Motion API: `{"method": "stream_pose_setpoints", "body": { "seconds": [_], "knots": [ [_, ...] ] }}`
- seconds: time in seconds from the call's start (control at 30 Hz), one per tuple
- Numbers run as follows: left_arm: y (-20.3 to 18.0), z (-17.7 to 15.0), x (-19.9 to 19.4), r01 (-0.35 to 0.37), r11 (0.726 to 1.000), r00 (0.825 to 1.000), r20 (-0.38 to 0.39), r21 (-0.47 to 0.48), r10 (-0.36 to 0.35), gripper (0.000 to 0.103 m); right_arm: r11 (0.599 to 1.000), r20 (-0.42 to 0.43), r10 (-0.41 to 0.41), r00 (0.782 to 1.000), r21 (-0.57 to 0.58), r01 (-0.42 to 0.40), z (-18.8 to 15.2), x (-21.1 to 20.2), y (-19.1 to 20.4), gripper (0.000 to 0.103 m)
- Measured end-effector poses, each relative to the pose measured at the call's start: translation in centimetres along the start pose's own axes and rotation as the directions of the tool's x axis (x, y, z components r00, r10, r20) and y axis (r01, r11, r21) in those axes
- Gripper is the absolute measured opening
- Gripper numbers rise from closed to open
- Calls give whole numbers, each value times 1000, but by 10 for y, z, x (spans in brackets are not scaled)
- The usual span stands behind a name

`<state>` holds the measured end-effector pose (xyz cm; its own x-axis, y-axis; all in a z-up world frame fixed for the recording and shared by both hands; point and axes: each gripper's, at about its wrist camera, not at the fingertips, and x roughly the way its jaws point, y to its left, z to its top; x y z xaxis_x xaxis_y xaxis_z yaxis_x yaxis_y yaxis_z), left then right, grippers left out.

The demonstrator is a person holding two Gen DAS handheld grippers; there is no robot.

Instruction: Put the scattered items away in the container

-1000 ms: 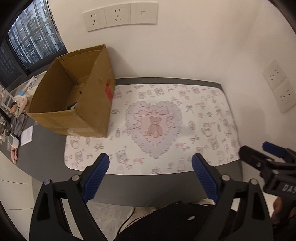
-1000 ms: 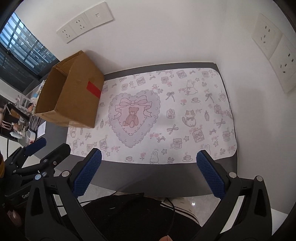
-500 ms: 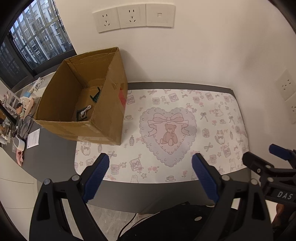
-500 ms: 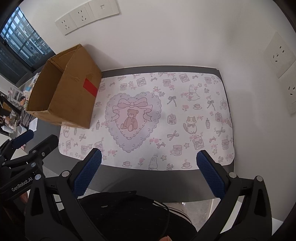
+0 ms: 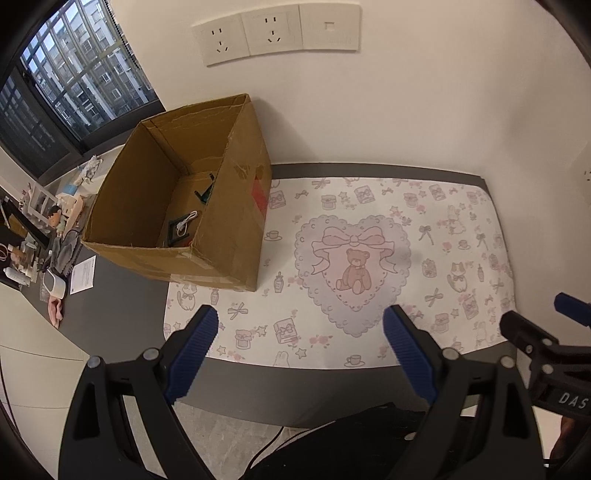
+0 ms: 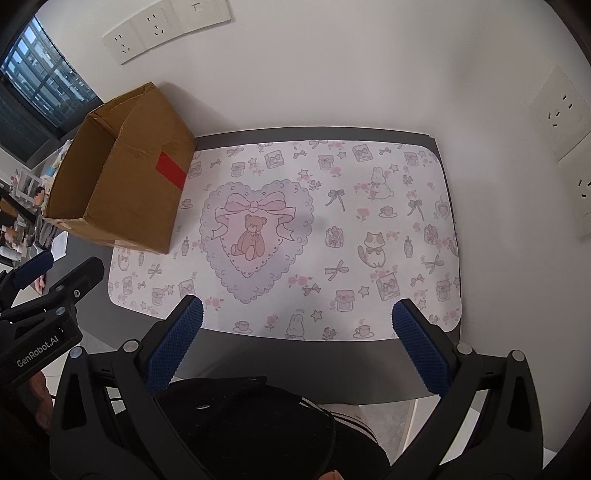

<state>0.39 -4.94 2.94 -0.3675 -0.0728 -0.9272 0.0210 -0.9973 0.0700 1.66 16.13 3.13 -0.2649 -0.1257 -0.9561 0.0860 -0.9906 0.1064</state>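
Two hand-held grippers, both empty. The left black gripper with blue ribbed finger pads (image 5: 299,347) hangs over the near table edge, fingers spread wide with nothing between them. The right black gripper with blue textured pads (image 6: 295,336) stands likewise, jaws wide apart and bare, over the same edge; each tool shows at the margin of the other's view.

One dark garment (image 6: 240,424), close beneath the right gripper, part of the person holding the tools.

One dark grey tabletop (image 5: 122,314), set into a white-walled corner.

One white printed mat with a lilac heart and brown teddy bear at its centre (image 6: 369,229), lying flat on the tabletop. No loose item rests on it in either view.

One open brown cardboard box with a red tape patch on its side (image 5: 236,221), standing on the mat's far-left corner. Inside, seen from the left wrist only: a white coiled cable (image 5: 186,221) upon a dark flat object, and a dark green angular piece (image 5: 206,192) further back. The scattered items thus lie in the container.

Assorted clutter (image 5: 44,236) on the surface left of the box, well apart from the mat.

Three white wall sockets (image 5: 277,31) above.

Step in hand, by judgement: the tidying appears complete or nearly so. The next move calls only for checking that nothing remains outside the box, then holding both tools clear.
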Motion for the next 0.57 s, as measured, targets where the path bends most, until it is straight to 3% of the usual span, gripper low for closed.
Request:
{"method": "stream_pose_setpoints", "body": {
  "seconds": [0.57],
  "knots": [
    [-8,-3,-10,14,999,999,36,32,-15,90,1000,19,-23,1000,12,23,-5,-4,-6,103]
  ]
}}
